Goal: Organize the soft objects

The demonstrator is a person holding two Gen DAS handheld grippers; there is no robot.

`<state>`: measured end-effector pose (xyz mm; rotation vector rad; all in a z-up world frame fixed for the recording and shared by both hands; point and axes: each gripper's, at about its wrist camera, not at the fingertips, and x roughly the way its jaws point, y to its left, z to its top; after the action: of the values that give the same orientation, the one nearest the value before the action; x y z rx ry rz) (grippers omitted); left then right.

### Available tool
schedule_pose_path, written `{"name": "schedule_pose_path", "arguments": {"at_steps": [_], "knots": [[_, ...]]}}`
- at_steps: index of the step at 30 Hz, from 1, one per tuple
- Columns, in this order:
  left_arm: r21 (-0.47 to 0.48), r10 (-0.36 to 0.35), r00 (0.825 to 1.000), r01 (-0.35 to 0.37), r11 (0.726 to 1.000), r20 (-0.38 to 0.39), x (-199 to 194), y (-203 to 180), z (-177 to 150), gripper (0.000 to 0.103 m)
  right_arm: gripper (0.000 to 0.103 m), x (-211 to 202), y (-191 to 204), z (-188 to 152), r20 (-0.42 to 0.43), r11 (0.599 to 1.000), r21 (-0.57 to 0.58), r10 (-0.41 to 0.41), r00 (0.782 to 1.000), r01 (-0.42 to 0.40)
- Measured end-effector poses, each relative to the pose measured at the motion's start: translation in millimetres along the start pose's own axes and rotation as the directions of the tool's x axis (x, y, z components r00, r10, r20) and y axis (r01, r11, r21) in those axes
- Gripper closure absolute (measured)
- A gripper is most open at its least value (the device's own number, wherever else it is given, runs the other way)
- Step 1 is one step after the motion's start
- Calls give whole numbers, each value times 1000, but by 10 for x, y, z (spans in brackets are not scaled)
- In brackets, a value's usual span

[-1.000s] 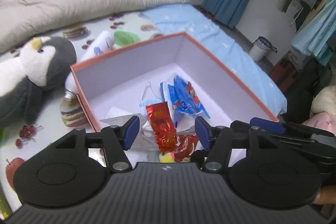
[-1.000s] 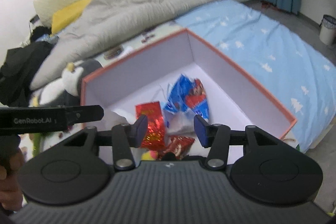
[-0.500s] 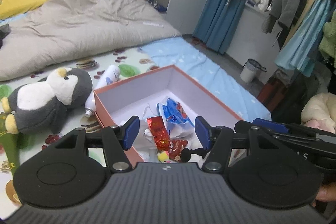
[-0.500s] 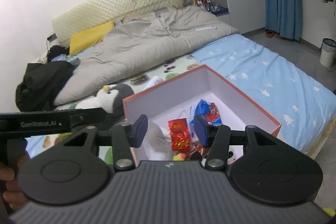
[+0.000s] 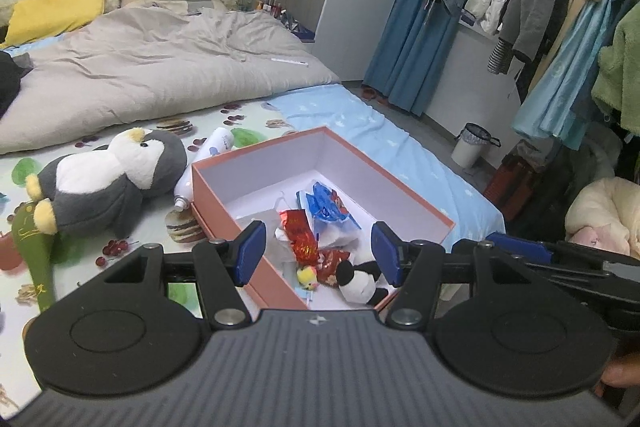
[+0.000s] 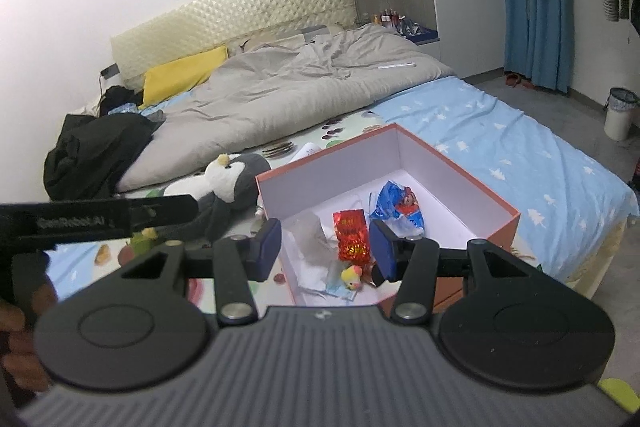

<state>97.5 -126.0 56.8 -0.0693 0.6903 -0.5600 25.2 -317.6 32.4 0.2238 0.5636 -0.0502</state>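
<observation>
1. Your left gripper (image 5: 318, 253) hangs above the near end of the box with its blue pads spread apart and nothing between them.
2. Your right gripper (image 6: 325, 249) hangs over the same near end, its pads also parted and empty (a little narrower than the left pair).
3. You are looking down at an open, pink-sided box (image 5: 404, 187) with a white inside, resting on the bed near its foot edge.
4. You can see in the box a red foil packet (image 5: 298, 235), a blue snack wrapper (image 5: 326, 205), crumpled white paper, a small yellow chick toy (image 5: 307, 275) and a small panda plush (image 5: 356, 281) in the near corner.
5. Your right view shows the red packet (image 6: 352, 235) and the blue wrapper (image 6: 396, 205) lying side by side on the box floor, with the chick (image 6: 351, 275) nearer to you.
6. You still have the large penguin plush (image 5: 104, 183) outside the box, lying on its side on the fruit-print sheet just left of it.
7. You have a white spray bottle (image 5: 204, 163) lying between the penguin and the box's left wall, close against the wall.
8. You can see a green plush toy (image 5: 34, 259) at the left edge, near the penguin's feet (only part of it shows).
9. Your bed carries a rumpled grey duvet (image 5: 152, 63) and a yellow pillow (image 5: 52, 17) further back.
</observation>
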Motion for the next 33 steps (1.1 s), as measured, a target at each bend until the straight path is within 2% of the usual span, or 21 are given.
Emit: {"name": "schedule_pose_path", "arguments": {"at_steps": [4,9,30,31,32,33], "knots": [[12,22,1000,-22,1000,13,-152,-33,-116,39,51,-64,11,-133,-8,1000,1,2,1000,-2],[10,14,1000,-14,1000,13,-255,-54,-251,39,51,-151,30,-242,-11,1000,-7,-12,1000,11],[-26,21,1000,-21,999,-10,-278,-46,-455,39,51,-333,-15,-394,-7,999,-1,-45,999,45],[-30,21,1000,-21,999,-11,-278,-43,-453,38,50,-330,-22,-389,-8,999,-1,-48,999,48],[-35,20,1000,-21,999,-14,-275,-34,-450,36,42,-324,-32,-381,-9,999,-1,-51,999,51],[-41,20,1000,-21,999,-17,-267,-23,-445,27,33,-317,-38,-380,-10,998,-1,-56,998,56]]}}
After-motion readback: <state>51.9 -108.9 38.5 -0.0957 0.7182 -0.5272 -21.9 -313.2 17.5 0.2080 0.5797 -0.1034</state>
